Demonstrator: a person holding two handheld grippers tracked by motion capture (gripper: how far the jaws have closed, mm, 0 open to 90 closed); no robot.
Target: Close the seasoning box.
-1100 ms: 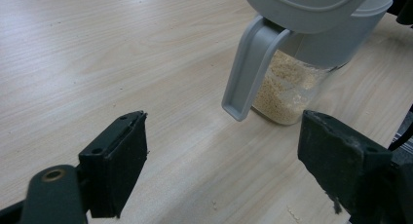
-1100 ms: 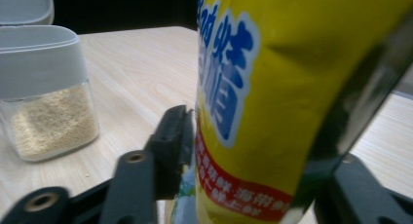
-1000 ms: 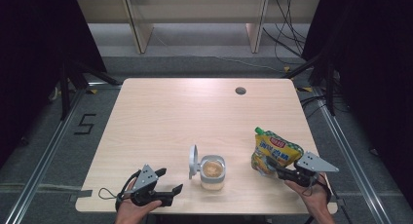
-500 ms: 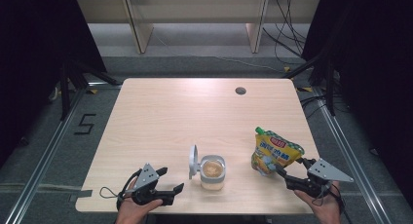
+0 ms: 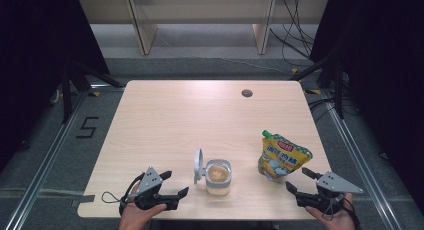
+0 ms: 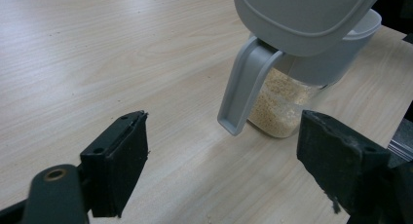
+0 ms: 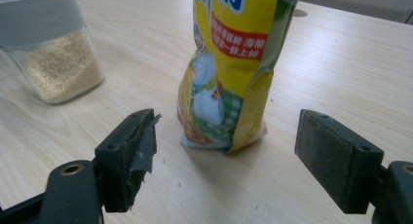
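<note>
The jar [image 5: 218, 176] stands on the table [image 5: 190, 120], left of the pouch [image 5: 281, 161].

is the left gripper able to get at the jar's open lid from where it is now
Probably yes: the left gripper is open, the bare table lies between it and the jar, and the raised lid faces its side.

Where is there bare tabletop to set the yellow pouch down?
The far half of the light wooden table, up to the round cable hole, is bare, as is the left side. The near edge is crowded: clear jar with open grey lid, yellow standing pouch.
</note>
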